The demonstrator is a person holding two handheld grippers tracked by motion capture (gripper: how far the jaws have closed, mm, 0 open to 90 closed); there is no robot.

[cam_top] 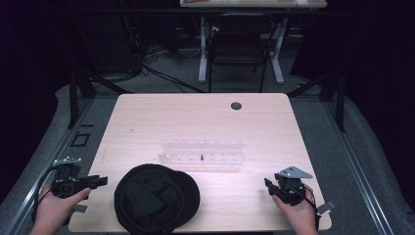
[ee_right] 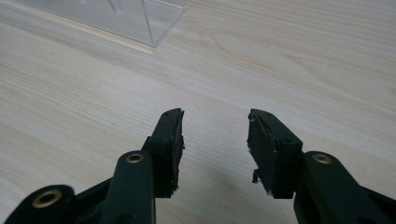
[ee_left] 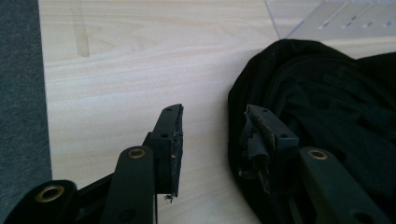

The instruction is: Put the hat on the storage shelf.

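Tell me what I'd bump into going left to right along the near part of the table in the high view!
Left gripper → round black fabric bag → right gripper.

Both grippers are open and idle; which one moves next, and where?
Probably the left gripper: ease it right to close on the black pouch's near edge. It is open beside that edge, while the right gripper is open over bare table.

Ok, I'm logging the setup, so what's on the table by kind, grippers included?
Black round bag: 1
Clear acrylic rack: 1
Handheld grippers: 2, left gripper and right gripper, both open
Total: 4
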